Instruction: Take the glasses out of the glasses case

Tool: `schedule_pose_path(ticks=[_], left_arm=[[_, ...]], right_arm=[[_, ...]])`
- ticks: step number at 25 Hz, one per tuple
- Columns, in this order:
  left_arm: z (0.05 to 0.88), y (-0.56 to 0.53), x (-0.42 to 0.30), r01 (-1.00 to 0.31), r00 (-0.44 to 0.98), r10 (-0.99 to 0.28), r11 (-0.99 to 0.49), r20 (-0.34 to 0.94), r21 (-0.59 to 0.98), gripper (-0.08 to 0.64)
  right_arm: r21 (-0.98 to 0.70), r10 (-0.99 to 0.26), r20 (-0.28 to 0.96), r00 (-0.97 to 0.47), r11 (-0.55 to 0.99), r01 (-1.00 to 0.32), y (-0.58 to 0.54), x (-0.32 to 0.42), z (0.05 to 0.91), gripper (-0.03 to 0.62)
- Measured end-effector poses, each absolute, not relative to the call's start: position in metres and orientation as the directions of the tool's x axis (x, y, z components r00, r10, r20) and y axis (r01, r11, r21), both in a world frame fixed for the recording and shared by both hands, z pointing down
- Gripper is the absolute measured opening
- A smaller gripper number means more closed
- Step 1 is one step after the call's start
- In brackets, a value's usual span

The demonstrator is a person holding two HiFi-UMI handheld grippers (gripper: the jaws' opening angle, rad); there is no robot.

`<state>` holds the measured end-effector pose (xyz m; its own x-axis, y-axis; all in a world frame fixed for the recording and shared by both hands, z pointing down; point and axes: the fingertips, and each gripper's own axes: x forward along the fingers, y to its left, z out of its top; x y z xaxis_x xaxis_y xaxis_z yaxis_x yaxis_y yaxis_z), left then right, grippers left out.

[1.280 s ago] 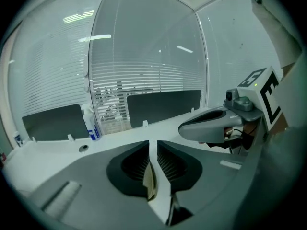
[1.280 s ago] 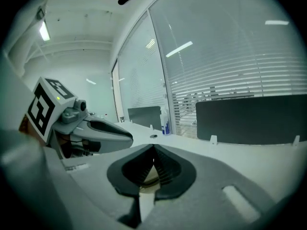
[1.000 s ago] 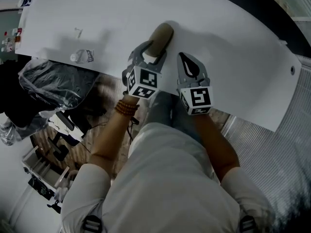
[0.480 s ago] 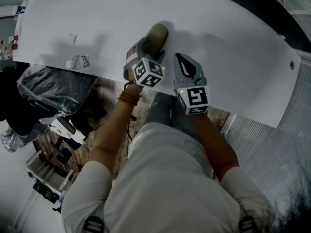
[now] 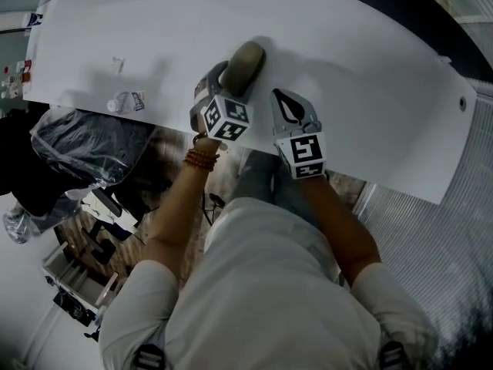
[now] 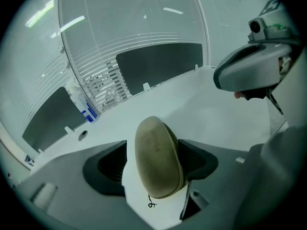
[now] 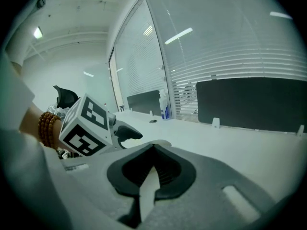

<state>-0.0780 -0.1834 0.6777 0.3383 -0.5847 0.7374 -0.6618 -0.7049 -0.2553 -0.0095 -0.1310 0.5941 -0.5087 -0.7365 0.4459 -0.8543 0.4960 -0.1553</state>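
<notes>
The tan glasses case (image 5: 246,58) lies closed on the white table (image 5: 370,75), near its front edge. The left gripper (image 6: 152,161) straddles the case's near end. Its jaws, which have just been closing slightly, stand wide, with a sliver of table showing between the left pad and the case. Just beside it on the right, the right gripper (image 7: 149,174) has its jaws pressed together on nothing. A small clear bottle (image 5: 127,99) lies well apart at the table's left.
</notes>
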Motion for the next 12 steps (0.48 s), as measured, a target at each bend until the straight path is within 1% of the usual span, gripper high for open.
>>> schedule_pose_path(ticks=[7,12], left_arm=[[0.670,-0.188,-0.085,-0.681,0.343,-0.595,-0.690,0.727,-0.244,0.341],[0.664,-0.190,-0.090,-0.690,0.343,-0.602,-0.682,0.721,-0.242,0.331]], right_arm=[[-0.114,-0.638,0.550,-0.539,0.582,-0.805,-0.159,-0.035,0.635,0.000],[-0.098,-0.567,0.598,-0.566,0.649,-0.755,-0.174,-0.056,0.665,0.001]])
